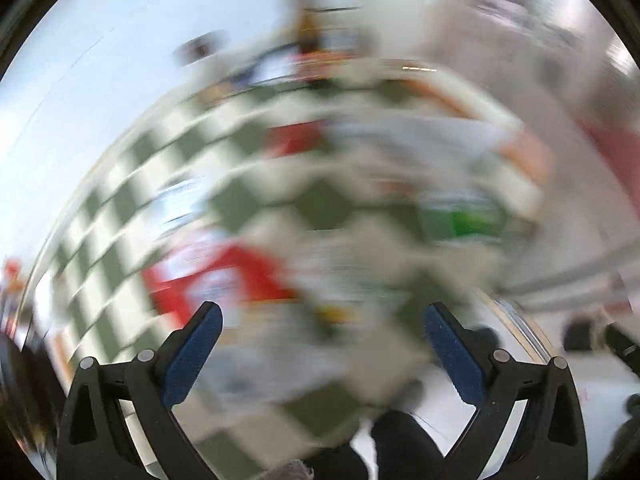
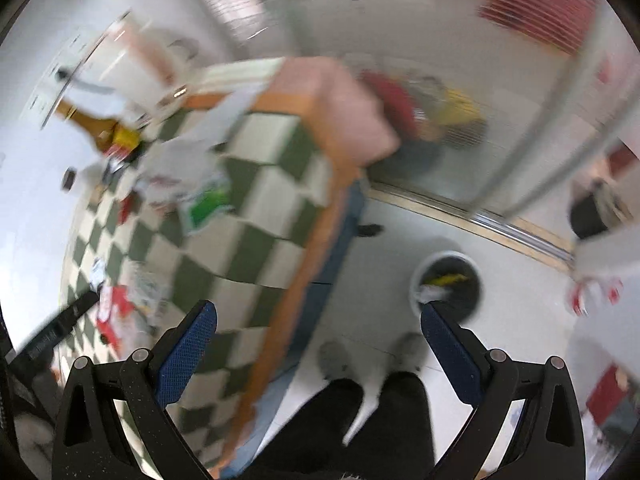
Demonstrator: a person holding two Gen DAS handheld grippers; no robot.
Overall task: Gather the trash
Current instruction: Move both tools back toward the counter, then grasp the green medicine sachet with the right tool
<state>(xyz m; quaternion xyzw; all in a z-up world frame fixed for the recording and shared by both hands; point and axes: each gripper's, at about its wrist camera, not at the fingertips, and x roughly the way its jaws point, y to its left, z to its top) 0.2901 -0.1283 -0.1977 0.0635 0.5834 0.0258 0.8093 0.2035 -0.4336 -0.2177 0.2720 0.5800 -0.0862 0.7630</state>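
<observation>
Both views are motion-blurred. My left gripper (image 1: 323,320) is open and empty above a table with a green-and-white checked cloth (image 1: 316,208). Blurred trash lies on it: a red-and-white wrapper (image 1: 224,272), a green packet (image 1: 468,222) and another red scrap (image 1: 296,138). My right gripper (image 2: 319,318) is open and empty, held over the table's edge and the floor. In the right wrist view the green packet (image 2: 208,204), a red wrapper (image 2: 116,304) and a brown bottle (image 2: 92,124) lie on the cloth. A round bin (image 2: 448,280) on the floor holds yellow and white trash.
The person's dark trousers (image 2: 360,420) and shoes stand by the table's orange edge (image 2: 304,280). A glass door with a metal track (image 2: 500,224) is behind the bin. A black gripper body (image 2: 48,340) shows at the left edge.
</observation>
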